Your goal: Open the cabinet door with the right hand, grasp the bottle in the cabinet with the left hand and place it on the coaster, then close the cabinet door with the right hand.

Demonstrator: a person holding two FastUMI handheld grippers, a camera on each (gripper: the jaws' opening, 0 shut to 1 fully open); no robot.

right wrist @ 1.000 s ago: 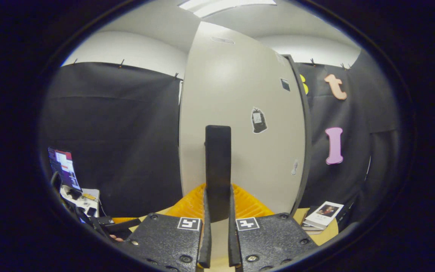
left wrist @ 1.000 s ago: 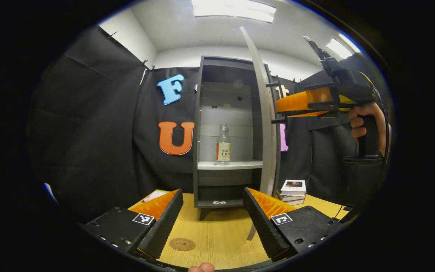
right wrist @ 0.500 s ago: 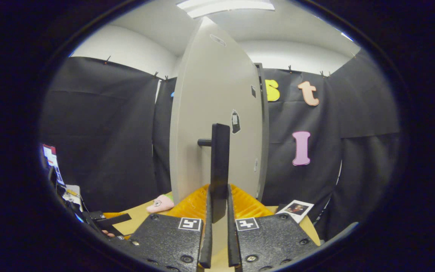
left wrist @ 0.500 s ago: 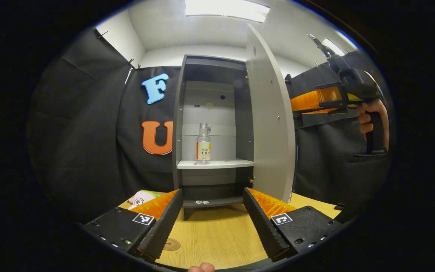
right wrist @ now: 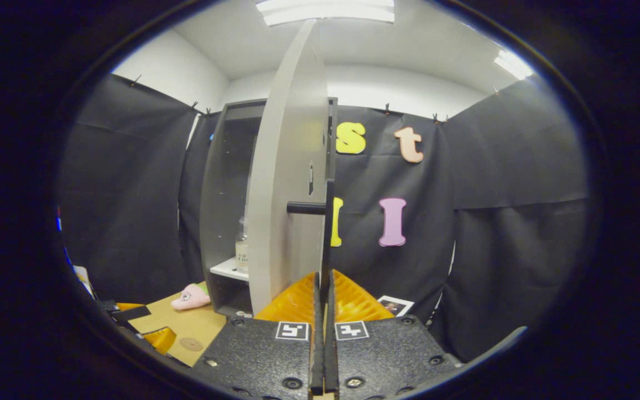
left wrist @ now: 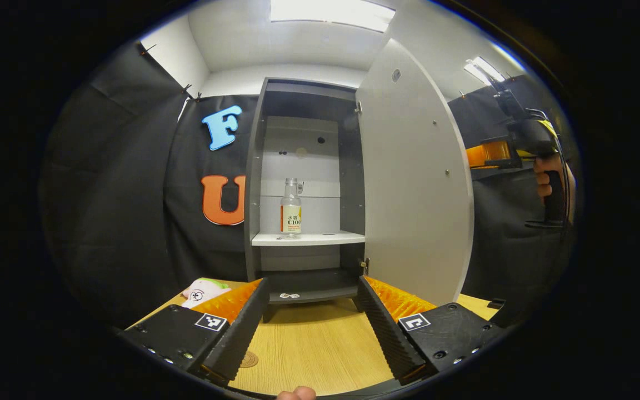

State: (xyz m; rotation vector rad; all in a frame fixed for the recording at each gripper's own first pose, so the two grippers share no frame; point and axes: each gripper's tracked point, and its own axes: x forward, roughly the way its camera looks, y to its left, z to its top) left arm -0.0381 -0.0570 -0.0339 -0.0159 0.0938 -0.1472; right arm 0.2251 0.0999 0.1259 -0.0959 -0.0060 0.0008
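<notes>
The grey cabinet (left wrist: 256, 183) stands open on the wooden table. A clear bottle (left wrist: 290, 208) with a yellow label stands upright on its white middle shelf (left wrist: 320, 239). The door (left wrist: 414, 183) is swung out to the right. My left gripper (left wrist: 311, 328) is open and hangs low over the table in front of the cabinet, well short of the bottle. A round brown coaster (left wrist: 248, 359) lies by its left finger. In the right gripper view the door (right wrist: 286, 194) is nearly edge-on, and my right gripper (right wrist: 323, 284) is shut on its black handle (right wrist: 328, 233). The bottle (right wrist: 240, 253) shows behind the door.
A pink plush toy (left wrist: 203, 290) lies on the table left of the cabinet. A photo card (right wrist: 392, 305) lies on the table to the right of the door. The coaster (right wrist: 190, 344) sits on bare wood in front of the cabinet. Black cloth walls close the booth.
The right gripper has pulled the door farther open, from edge-on in the left gripper view to wide open. The left gripper has stayed open and drifted slightly towards the cabinet.
</notes>
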